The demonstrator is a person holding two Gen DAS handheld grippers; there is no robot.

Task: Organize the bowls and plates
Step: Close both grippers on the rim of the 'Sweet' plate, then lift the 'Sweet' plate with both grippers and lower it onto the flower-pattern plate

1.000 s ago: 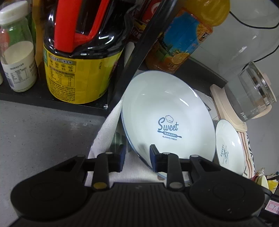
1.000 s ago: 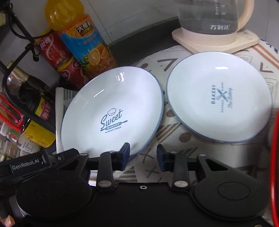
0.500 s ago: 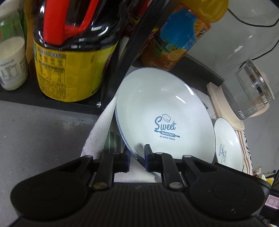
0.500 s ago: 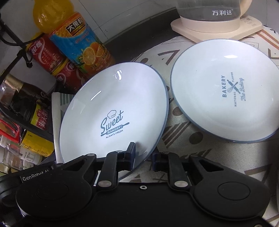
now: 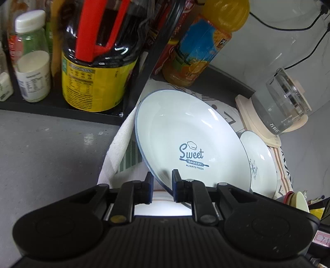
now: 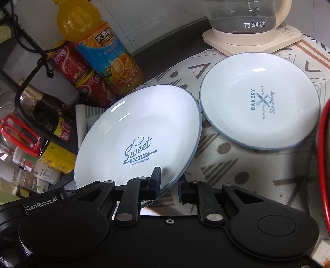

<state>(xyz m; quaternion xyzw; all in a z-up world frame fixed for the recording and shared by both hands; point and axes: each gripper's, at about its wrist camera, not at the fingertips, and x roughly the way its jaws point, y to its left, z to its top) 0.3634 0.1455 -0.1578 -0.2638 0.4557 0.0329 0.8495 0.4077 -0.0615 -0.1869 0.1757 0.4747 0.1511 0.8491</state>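
Left gripper [image 5: 162,186] and right gripper [image 6: 169,185] both clamped on near rim of tilted "Sweet Bakery" plate [image 6: 140,134], over patterned cloth [image 6: 226,165]. Beyond: "Bakery" plate [image 6: 259,101], flat. Right view only: "GenRobot.AI" marking, kettle [image 6: 243,18] lettering.

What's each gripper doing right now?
Left gripper: closed on the rim of the white blue-rimmed "Sweet Bakery" plate.
Right gripper: closed on the same plate's rim.

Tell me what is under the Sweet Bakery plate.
The Sweet Bakery plate is tilted, both grippers' fingers straddling its near rim. Beneath its left edge lies a white cloth with green stripes; under its right side, a patterned mat. Anything directly below its centre is hidden.
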